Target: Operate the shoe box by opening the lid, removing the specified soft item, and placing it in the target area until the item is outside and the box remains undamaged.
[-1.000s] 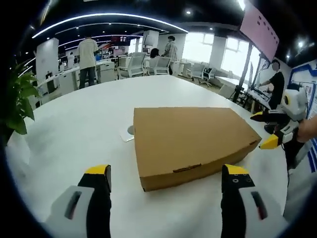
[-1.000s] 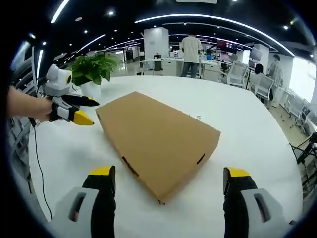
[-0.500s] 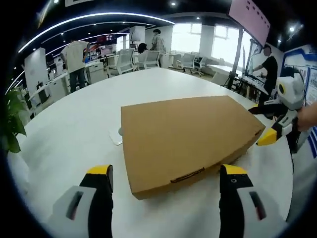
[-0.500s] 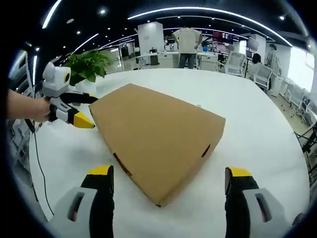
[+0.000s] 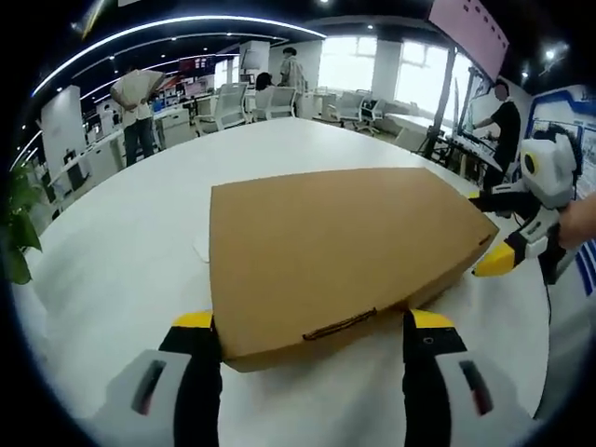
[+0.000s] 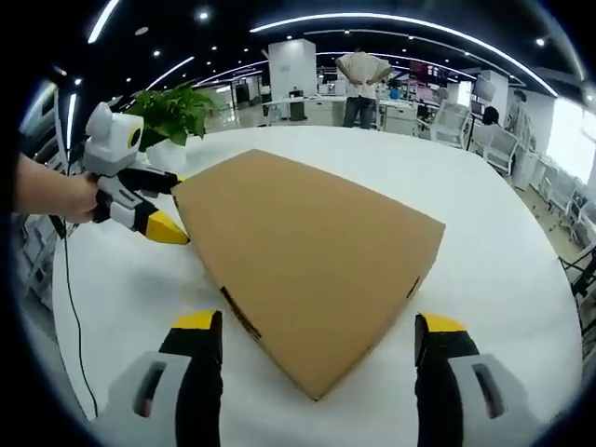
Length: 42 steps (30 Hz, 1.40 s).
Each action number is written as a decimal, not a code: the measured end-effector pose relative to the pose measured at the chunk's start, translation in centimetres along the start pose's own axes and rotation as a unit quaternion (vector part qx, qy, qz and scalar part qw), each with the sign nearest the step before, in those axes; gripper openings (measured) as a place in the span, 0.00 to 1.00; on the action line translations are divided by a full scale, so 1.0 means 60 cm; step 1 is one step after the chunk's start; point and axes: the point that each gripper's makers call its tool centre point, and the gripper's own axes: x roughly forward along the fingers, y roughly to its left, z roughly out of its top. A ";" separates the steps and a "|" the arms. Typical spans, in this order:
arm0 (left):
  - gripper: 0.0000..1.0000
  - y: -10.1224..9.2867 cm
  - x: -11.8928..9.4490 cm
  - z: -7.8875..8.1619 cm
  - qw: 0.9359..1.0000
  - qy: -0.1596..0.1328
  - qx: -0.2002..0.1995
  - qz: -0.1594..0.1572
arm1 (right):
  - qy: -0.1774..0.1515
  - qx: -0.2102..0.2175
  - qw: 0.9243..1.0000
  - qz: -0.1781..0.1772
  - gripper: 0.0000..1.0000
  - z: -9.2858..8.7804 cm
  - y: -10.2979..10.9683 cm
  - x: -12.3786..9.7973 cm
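Left gripper [image 5: 312,326] — jaws spread wide, yellow-tipped, level and parallel, nothing between them. Right gripper [image 6: 317,328] — jaws likewise spread wide with nothing gripped. In the right gripper view, a hand [image 6: 58,197] holds the left gripper by its rear.

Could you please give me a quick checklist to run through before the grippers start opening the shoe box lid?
1. Lid closed and flat on the shoe box: ok.
2. Box undamaged, no visible crushing or tears: ok.
3. Left gripper open, jaws straddling the box's near front edge: ok.
4. Right gripper open, facing a box corner: ok; its lower tip sits by the box's far edge in the left gripper view.
5. Front tab slot reachable between the left jaws: ok.
6. Soft item inside: cannot tell, the lid hides it.
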 end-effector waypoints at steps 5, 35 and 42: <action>0.79 0.001 -0.003 -0.001 1.000 0.002 -0.005 0.002 | -0.009 0.042 0.999 -0.003 0.82 0.012 0.009 0.006; 0.75 -0.016 -0.036 -0.032 0.998 -0.021 -0.044 0.040 | 0.002 0.005 1.000 0.020 0.80 -0.005 0.018 0.005; 0.75 -0.020 -0.042 -0.038 0.997 -0.013 -0.057 0.050 | 0.007 -0.001 1.000 0.028 0.80 -0.006 0.020 0.005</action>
